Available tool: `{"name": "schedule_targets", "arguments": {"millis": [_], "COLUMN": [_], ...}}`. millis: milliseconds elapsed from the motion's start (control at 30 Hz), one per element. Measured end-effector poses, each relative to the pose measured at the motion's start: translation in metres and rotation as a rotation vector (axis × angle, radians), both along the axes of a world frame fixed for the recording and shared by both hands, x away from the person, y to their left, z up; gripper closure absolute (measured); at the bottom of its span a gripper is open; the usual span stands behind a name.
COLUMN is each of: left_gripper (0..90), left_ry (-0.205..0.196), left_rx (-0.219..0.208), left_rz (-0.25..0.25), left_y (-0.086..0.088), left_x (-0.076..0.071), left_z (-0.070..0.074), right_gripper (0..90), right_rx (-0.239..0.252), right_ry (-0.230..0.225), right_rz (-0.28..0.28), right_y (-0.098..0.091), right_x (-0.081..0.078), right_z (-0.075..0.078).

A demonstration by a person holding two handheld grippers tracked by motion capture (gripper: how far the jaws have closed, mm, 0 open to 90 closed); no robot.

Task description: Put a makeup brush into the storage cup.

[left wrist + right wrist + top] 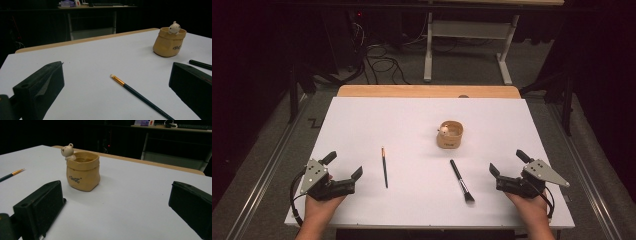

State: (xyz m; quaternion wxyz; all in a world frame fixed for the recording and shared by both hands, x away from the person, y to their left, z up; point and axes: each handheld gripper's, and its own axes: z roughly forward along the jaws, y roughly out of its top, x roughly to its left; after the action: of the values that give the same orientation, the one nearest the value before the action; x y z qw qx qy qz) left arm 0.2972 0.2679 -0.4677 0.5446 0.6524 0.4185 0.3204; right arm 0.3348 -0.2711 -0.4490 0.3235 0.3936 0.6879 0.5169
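A thin dark paintbrush with a gold ferrule lies on the white tabletop, left of centre. A black make-up brush lies right of centre, bristles toward me. Behind them stands a tan sack-shaped pot with a small white bear on its rim. My left gripper rests open near the front left edge, with nothing between its jaws. My right gripper rests open at the front right, likewise holding nothing. The left gripper faces the paintbrush and pot. The right gripper faces the pot.
A wooden strip borders the table's far edge. Beyond it stand a white-legged desk and loose cables on the grey floor. Metal rails run along both sides of the table.
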Motion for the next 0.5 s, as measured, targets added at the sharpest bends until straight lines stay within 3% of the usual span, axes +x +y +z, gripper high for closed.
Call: {"name": "schedule_targets", "arguments": {"millis": [500], "left_gripper": [0.7], "left_ry": [0.0], "left_rx": [0.005], "left_rz": [0.008], "left_y": [0.0016], "left_x": [-0.0011], "left_z": [0.0007], "right_gripper": [0.2], "right_rx": [-0.007], "right_ry": [-0.008], "right_rz": [-0.003], "right_y": [-0.0007], "right_x": [-0.0005], "right_z": [0.0007]}}
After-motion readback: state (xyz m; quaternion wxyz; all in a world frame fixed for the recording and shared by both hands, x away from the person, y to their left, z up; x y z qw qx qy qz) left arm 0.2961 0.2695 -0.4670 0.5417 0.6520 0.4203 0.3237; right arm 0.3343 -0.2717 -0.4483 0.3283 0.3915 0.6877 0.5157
